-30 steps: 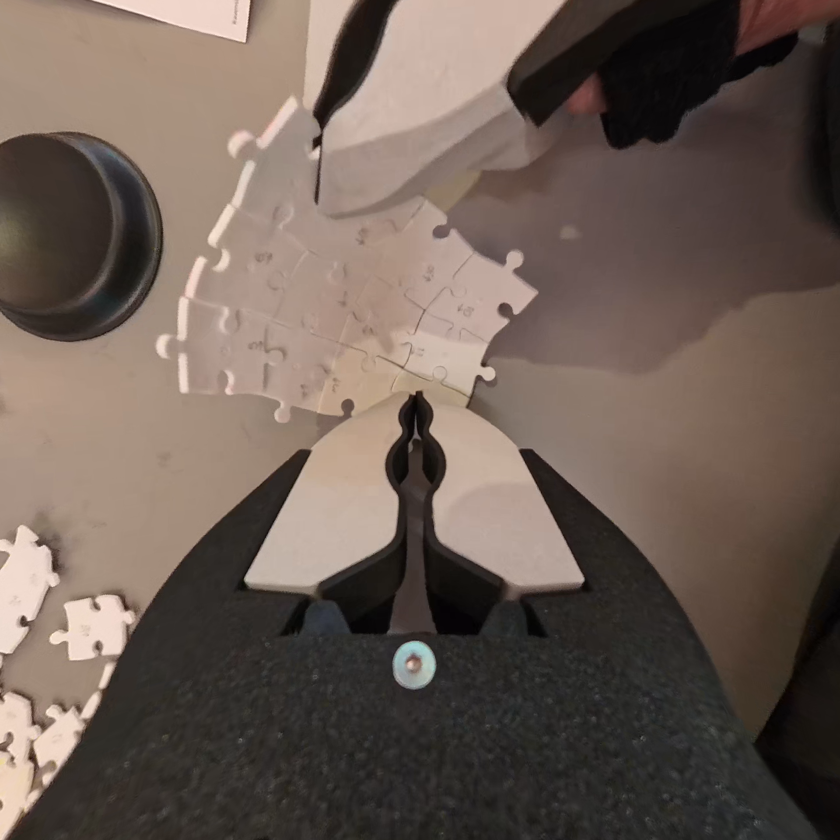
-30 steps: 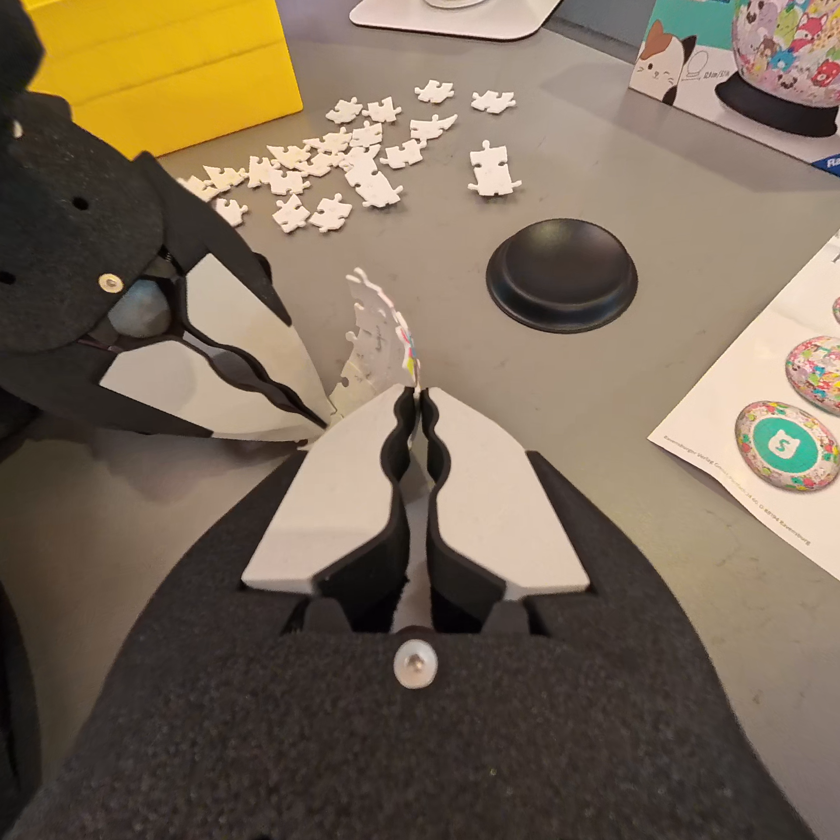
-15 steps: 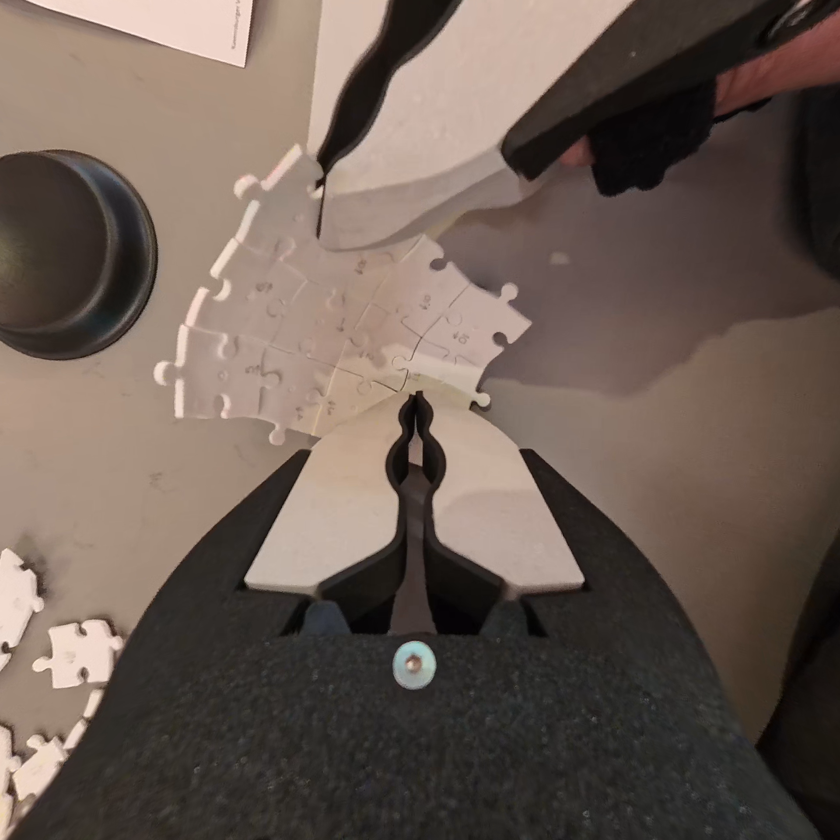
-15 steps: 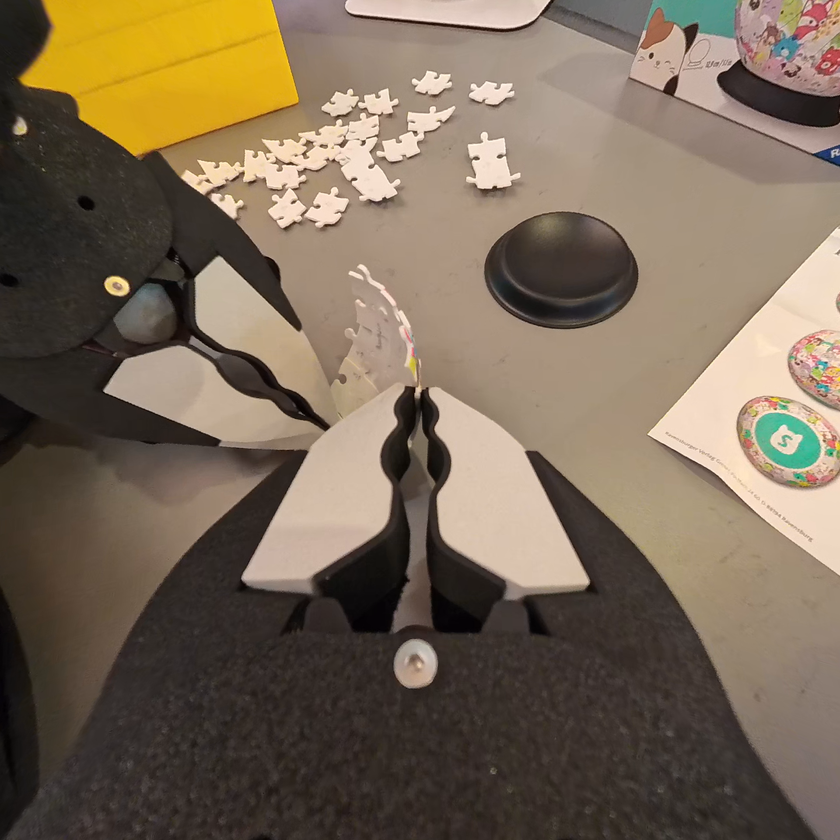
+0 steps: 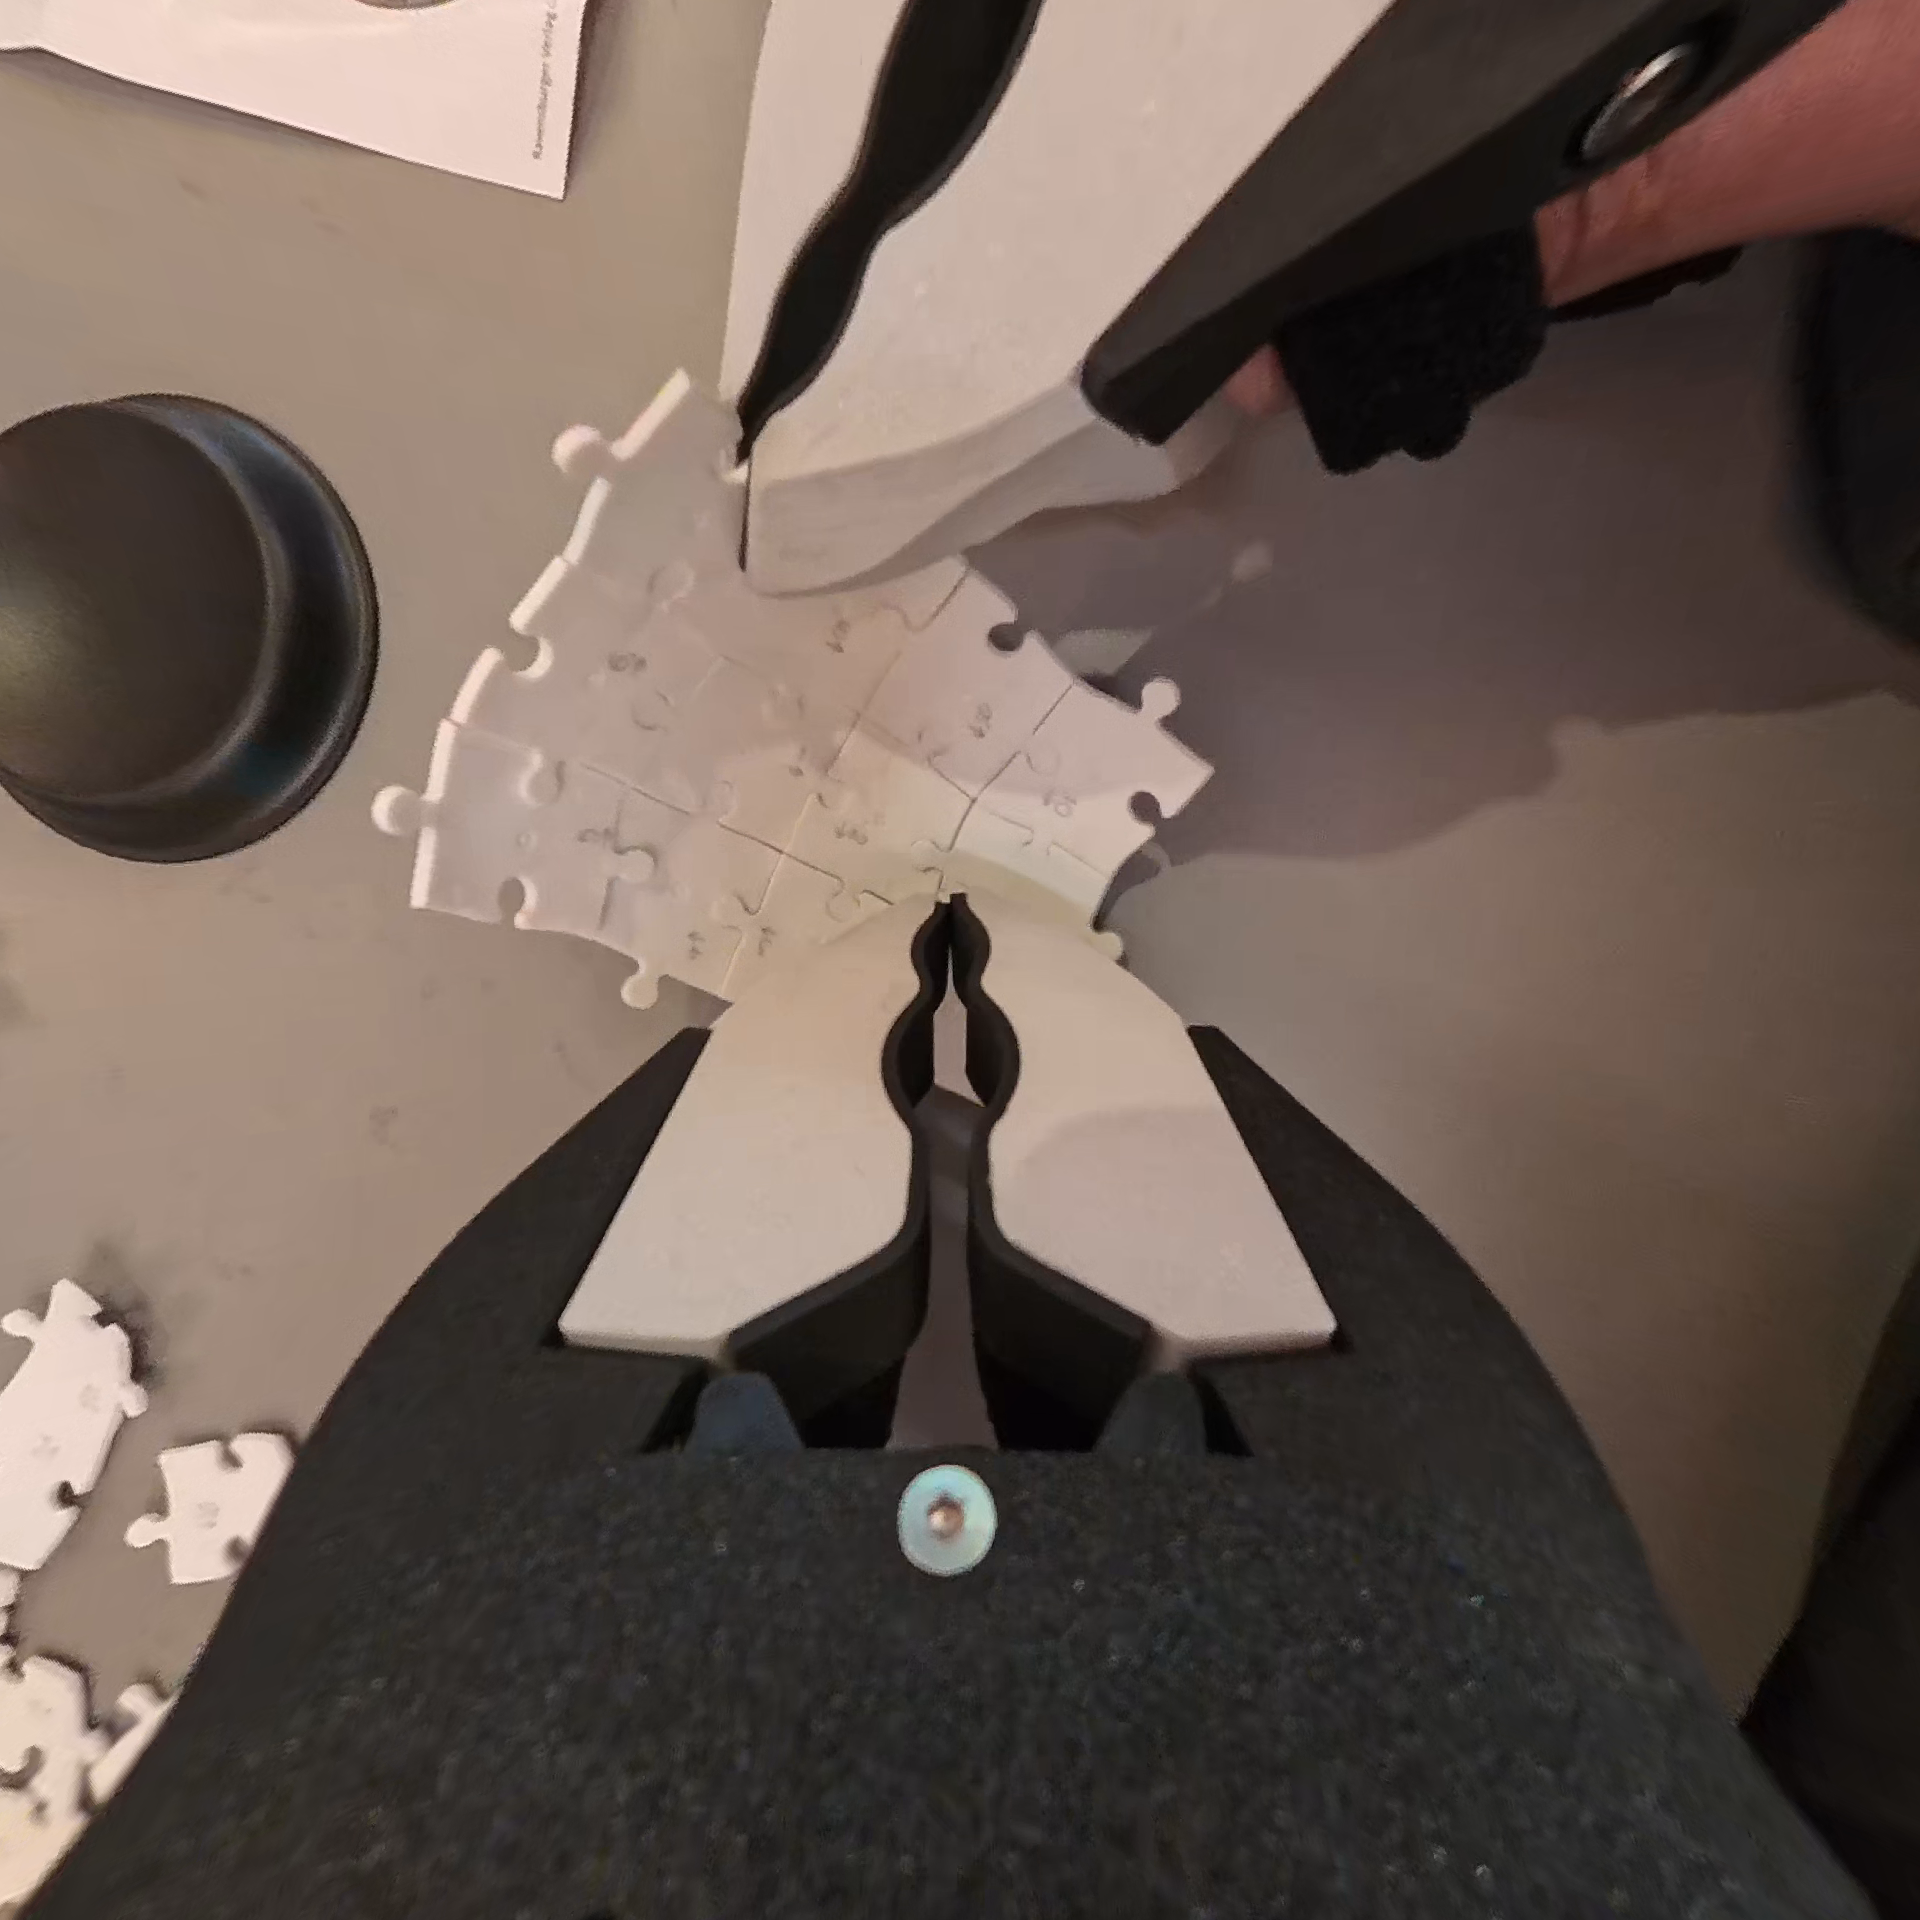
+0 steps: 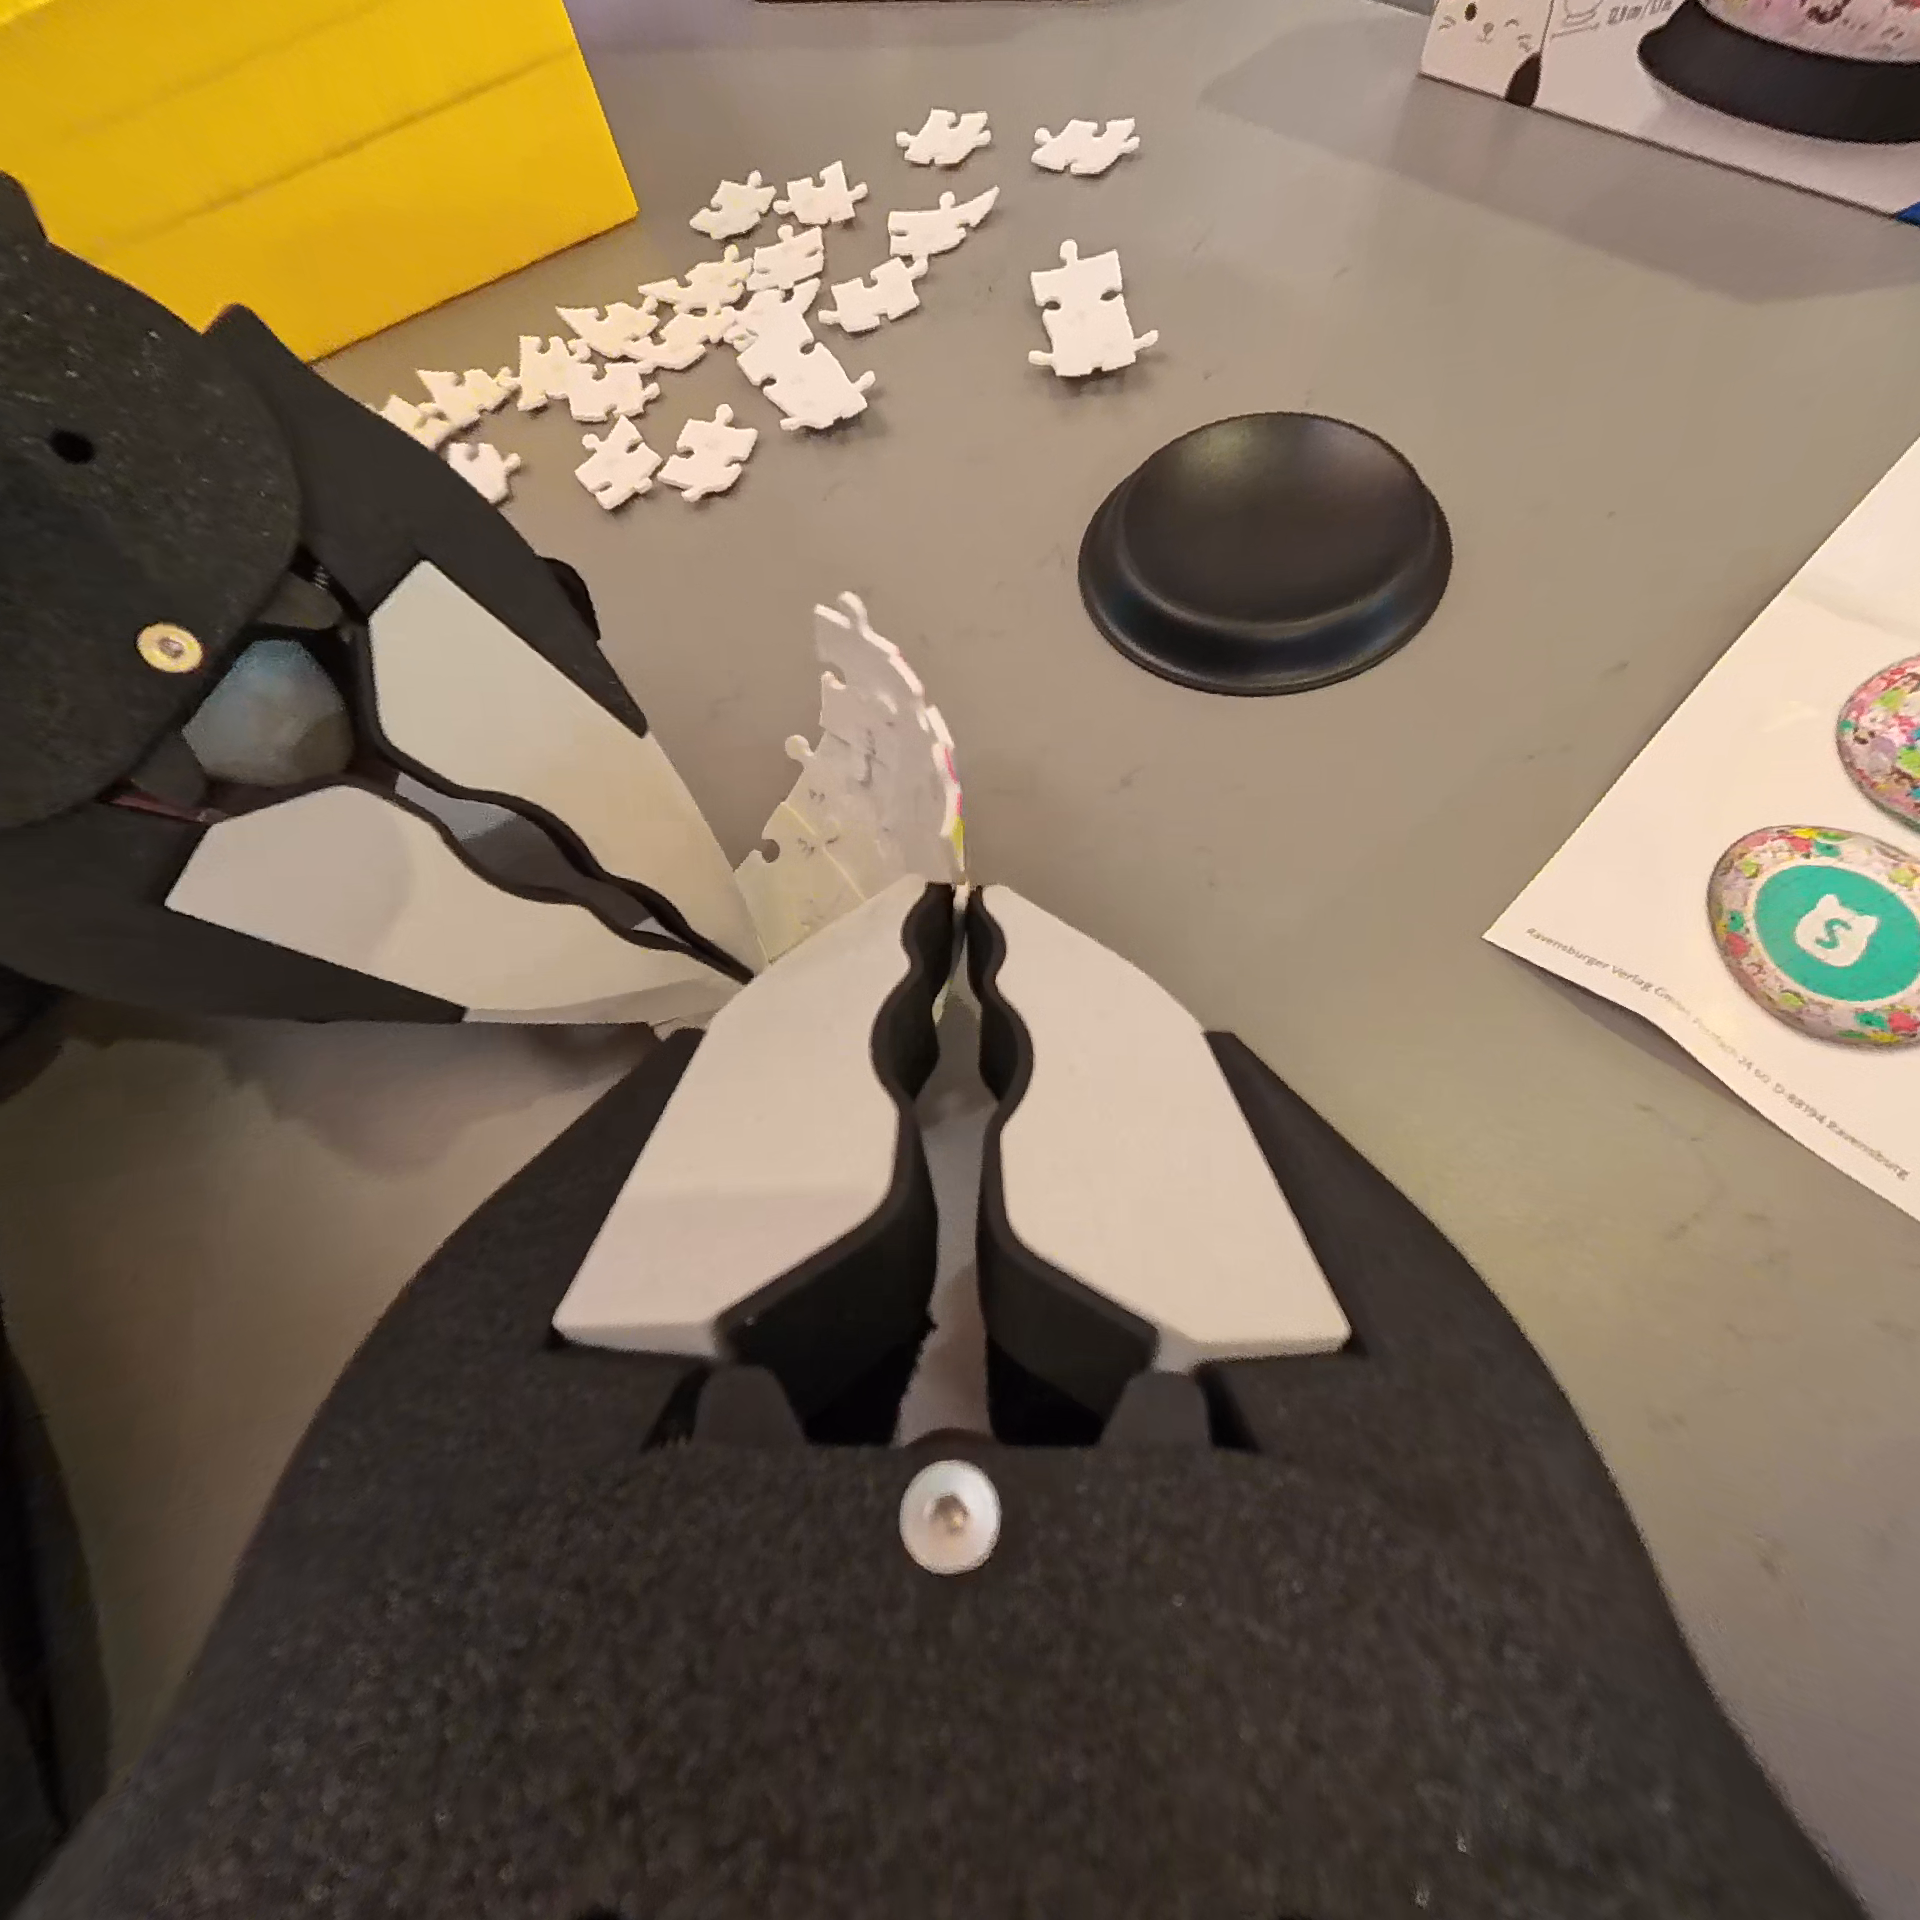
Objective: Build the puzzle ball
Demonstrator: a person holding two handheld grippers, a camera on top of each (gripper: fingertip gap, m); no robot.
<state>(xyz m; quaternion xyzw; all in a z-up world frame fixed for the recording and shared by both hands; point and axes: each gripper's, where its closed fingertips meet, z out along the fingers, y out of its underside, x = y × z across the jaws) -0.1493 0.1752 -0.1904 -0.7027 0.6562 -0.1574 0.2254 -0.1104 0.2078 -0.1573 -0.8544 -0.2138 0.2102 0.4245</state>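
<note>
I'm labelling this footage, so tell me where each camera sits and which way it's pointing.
Left wrist view: on the left gripper, facing down at the joined puzzle section it pinches above the table; the right gripper and a gloved hand show.
Right wrist view: on the right gripper, facing across the table toward loose pieces and a yellow box; the left gripper shows.
Shared: the section, black stand, leaflet.

right hand-held gripper (image 6: 958, 902): clamped on curved puzzle section (image 6: 878, 774), held upright | left hand-held gripper (image 6: 740, 971): pinching its lower edge | black stand (image 6: 1262, 566): beyond, on tabletop (image 6: 1299, 935) | loose pieces (image 6: 727, 332): toward far edge
</note>
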